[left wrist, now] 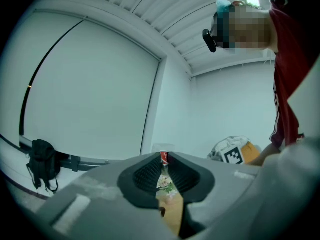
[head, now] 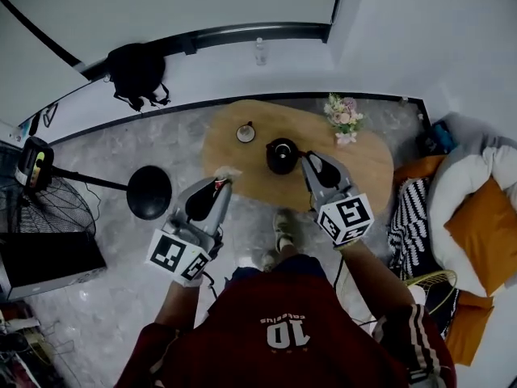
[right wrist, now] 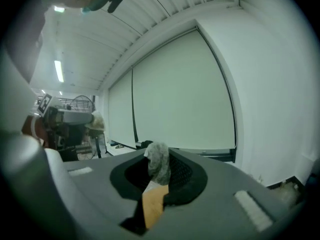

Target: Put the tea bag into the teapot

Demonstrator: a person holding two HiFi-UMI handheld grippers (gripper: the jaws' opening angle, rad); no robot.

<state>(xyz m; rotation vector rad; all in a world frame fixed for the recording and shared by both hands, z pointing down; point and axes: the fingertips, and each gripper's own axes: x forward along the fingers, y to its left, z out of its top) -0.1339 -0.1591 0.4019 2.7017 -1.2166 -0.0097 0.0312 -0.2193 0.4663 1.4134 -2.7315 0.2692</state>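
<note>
The right gripper (head: pixel 307 159) is clamped on a grey tea bag (right wrist: pixel 158 165), near the black teapot (head: pixel 282 155) on the wooden table (head: pixel 367 162); the left gripper (head: pixel 223 178) pinches a pale packet (left wrist: pixel 163 157) with a red tip over the table's near edge.

The desk (head: pixel 371 164) is warm tan wood, and the teapot (head: pixel 282 155) is black. The left gripper (left wrist: pixel 164 160) and right gripper (right wrist: pixel 161 158) are grey with black ribbed pads (left wrist: pixel 147 176). Each bears a cube (head: pixel 345 217) of black-and-white square markers. The wrapper (left wrist: pixel 163 157) in the left is red and white; the tea bag (right wrist: pixel 159 165) in the right is mottled grey-white. The flowers (head: pixel 343 115) are pink and white with green leaves. The floor (head: pixel 161 144) is marbled grey, a cushion (head: pixel 477 221) orange, the person's shirt (head: pixel 283 354) dark red with white print.
</note>
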